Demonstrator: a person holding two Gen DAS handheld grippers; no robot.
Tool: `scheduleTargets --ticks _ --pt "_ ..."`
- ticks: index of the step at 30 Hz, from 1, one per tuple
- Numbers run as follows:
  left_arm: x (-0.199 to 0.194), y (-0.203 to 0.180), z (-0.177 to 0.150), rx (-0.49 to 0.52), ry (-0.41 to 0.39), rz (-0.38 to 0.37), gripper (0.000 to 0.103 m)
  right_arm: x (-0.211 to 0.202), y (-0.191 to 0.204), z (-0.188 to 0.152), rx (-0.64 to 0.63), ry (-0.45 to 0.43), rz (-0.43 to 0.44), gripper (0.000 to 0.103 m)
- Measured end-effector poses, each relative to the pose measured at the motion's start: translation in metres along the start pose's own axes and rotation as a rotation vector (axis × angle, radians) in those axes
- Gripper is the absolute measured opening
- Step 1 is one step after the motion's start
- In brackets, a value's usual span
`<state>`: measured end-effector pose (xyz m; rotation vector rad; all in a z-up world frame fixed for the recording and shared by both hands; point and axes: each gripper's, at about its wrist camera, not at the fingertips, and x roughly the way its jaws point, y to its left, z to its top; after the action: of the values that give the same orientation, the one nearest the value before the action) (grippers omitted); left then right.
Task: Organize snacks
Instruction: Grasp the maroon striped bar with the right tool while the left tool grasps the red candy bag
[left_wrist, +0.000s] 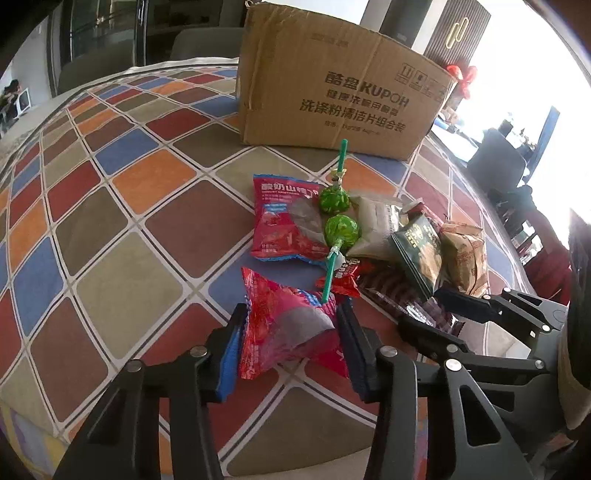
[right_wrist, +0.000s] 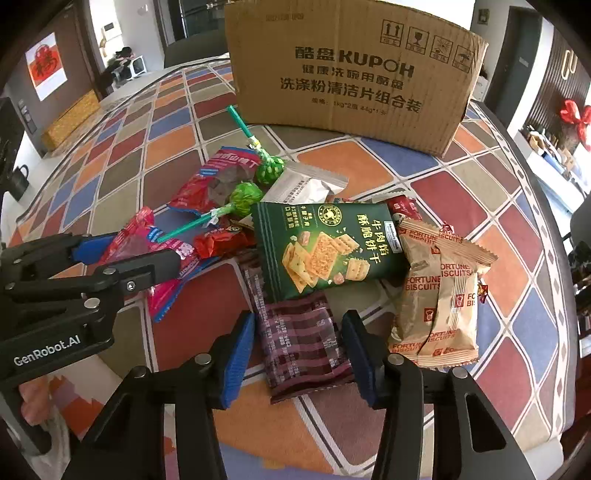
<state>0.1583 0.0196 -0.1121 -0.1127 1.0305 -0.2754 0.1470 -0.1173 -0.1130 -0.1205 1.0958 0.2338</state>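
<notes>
The left gripper (left_wrist: 291, 325) is shown with its blue-padded jaws clamped on a crumpled red foil snack packet (left_wrist: 288, 325), which is pinched at both sides on the tablecloth (left_wrist: 110, 258). The right gripper (right_wrist: 299, 339) is shown with its pads pressed against the edges of a flat, dark plaid wrapper (right_wrist: 301, 343); its print cannot be read. "GenRobot.AI" is lettered in white on the left gripper's black body as seen from the right wrist.

The remaining snacks are heaped between the grippers and a corrugated cardboard box (right_wrist: 354, 74) printed "KUPOH" with Chinese text and handling symbols. A glossy green cracker bag (right_wrist: 325, 247) bears Chinese characters and a picture of square crackers. Beside it, two tan packets (right_wrist: 439, 295) with serrated ends are marked "FORTUNE BISCUITS". Two lollipops (right_wrist: 243, 195) in crinkled green wrap with teal sticks are laid over a second red packet (left_wrist: 284, 221). The cloth is patterned in rounded coloured diamonds outlined in white.
</notes>
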Motion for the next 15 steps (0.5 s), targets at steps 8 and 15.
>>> scheduleTargets --ticks 8,15 --pt "-0.013 -0.010 -0.007 0.020 -0.021 0.011 0.041 -0.012 -0.001 -0.004 0.015 -0.015 0.060 0.040" --pt "-0.040 -0.022 -0.013 0.052 -0.080 0.042 0.041 -0.039 0.001 -0.012 0.016 -0.064 0.092 0.040"
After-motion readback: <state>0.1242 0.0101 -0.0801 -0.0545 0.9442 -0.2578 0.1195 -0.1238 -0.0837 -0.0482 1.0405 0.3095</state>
